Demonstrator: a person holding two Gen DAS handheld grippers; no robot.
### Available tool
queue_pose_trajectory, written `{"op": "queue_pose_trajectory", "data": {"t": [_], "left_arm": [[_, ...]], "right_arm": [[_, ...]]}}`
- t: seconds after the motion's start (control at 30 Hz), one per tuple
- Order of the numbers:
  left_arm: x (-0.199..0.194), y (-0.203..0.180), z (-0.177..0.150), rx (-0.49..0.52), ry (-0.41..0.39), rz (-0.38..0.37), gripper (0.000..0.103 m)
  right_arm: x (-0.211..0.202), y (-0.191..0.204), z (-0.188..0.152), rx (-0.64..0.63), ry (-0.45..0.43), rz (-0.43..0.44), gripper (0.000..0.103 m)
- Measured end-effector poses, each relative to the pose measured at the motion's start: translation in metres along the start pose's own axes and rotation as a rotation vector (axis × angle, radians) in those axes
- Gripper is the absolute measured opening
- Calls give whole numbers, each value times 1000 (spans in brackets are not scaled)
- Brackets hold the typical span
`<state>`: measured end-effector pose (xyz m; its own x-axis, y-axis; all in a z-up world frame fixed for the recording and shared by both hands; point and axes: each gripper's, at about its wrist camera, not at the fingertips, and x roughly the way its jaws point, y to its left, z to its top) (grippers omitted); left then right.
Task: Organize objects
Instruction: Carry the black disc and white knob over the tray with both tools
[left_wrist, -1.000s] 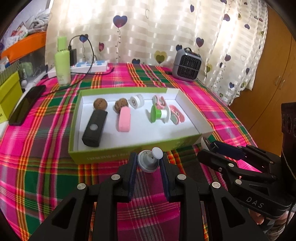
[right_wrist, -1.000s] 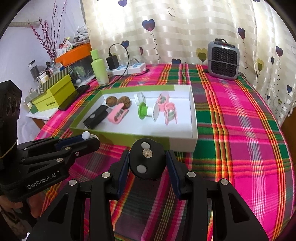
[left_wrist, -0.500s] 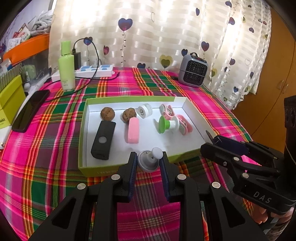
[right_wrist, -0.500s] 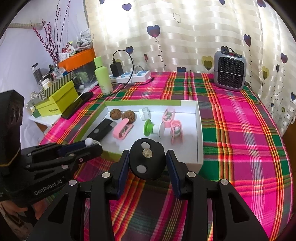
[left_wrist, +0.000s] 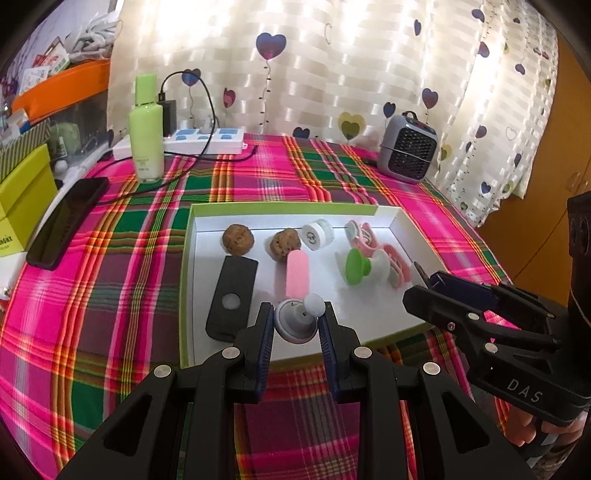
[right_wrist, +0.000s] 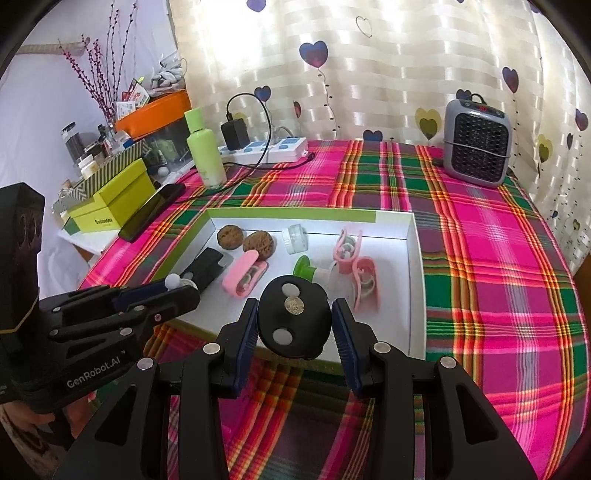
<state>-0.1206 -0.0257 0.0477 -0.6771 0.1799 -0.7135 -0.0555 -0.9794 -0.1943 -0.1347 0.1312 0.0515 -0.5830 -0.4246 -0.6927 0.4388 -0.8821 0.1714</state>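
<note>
Left gripper (left_wrist: 295, 325): pads pinched narrow on a small grey knob (left_wrist: 294, 325) with a white ball tip, held over the near rim of the tray (left_wrist: 280, 208).
Right gripper (right_wrist: 295, 326): pads closed on a round black disc (right_wrist: 294, 317) with pale spots, over the tray's near edge; underside of disc hidden.
Tray contents: two brown balls (left_wrist: 238, 239), black block (left_wrist: 232, 297), pink case (left_wrist: 297, 272), white reel (left_wrist: 316, 234), green-ended spool (left_wrist: 360, 266), pink clips (right_wrist: 356, 273).
Occlusion: spool partly hidden behind disc in the right view; near rim of tray covered by both grippers.
Cut off: hands only slivers at frame edges.
Unclear: markings on disc unreadable.
Background: plaid cloth (right_wrist: 480, 236), green bottle (left_wrist: 146, 129), small heater (right_wrist: 476, 147), phone (left_wrist: 68, 221).
</note>
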Motion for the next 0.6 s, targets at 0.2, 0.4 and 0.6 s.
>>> {"op": "queue_pose_trajectory", "data": {"t": [0.2,0.4,0.6], "left_arm": [[11,4,3,-5,18,5,23],[21,8,5,-8,35,20,23],[29,8,7,-3,51,22,23]], "right_arm": [[13,-1,5,-1,27,14,41],[26,-2,9,-14,61,30,41],[40,-1,11,-18,92,47,41]]}}
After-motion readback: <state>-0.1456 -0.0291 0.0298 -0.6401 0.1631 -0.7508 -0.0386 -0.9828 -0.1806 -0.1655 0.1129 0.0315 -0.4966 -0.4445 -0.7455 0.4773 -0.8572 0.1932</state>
